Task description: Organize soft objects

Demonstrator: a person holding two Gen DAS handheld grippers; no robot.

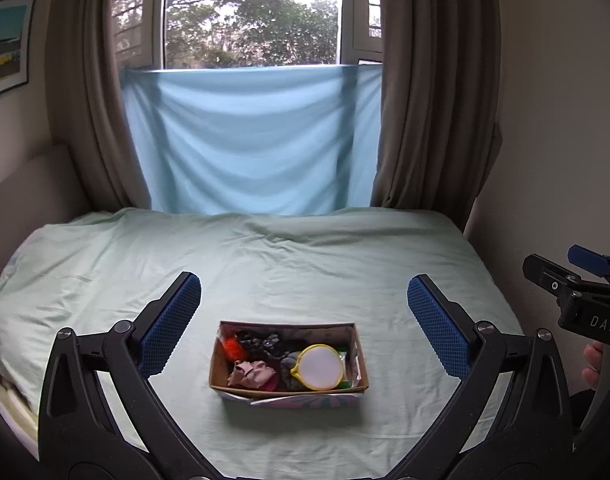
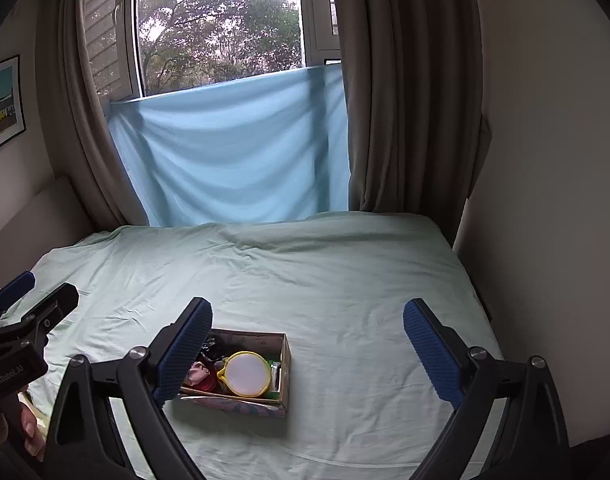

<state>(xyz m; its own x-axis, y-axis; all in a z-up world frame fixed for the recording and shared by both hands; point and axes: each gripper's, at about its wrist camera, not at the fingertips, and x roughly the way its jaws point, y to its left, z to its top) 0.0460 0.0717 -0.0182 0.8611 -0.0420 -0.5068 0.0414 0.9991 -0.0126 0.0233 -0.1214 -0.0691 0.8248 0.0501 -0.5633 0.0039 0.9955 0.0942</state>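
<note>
Left hand-held gripper: jaws spread wide, nothing between the blue textured pads; it hangs above the bed, with the box seen between and below the two fingers. Its body also shows at the left edge of the right wrist view.

Right hand-held gripper: jaws likewise spread wide and empty; its left pad overlaps the box's left end in the right wrist view, though contact cannot be told. Its body shows at the right edge of the left wrist view, with part of a hand beneath it.

Cardboard box: open-topped, shallow, resting on the bed near its front edge, roughly central; a patterned flap lies along its near side.

Box contents: a round white pad with a yellow rim leaning at the right; a crumpled pinkish cloth at the near left; dark fabric pieces at the back; an orange item in the far left corner; green items at the right wall, too small to identify.

Bed: covered by a pale green, lightly creased sheet, bearing the box.

Blue cloth: hung across the lower window behind the bed.

Curtains: brownish, drawn to either side of the window; trees beyond.

Framed picture: on the left wall.
</note>
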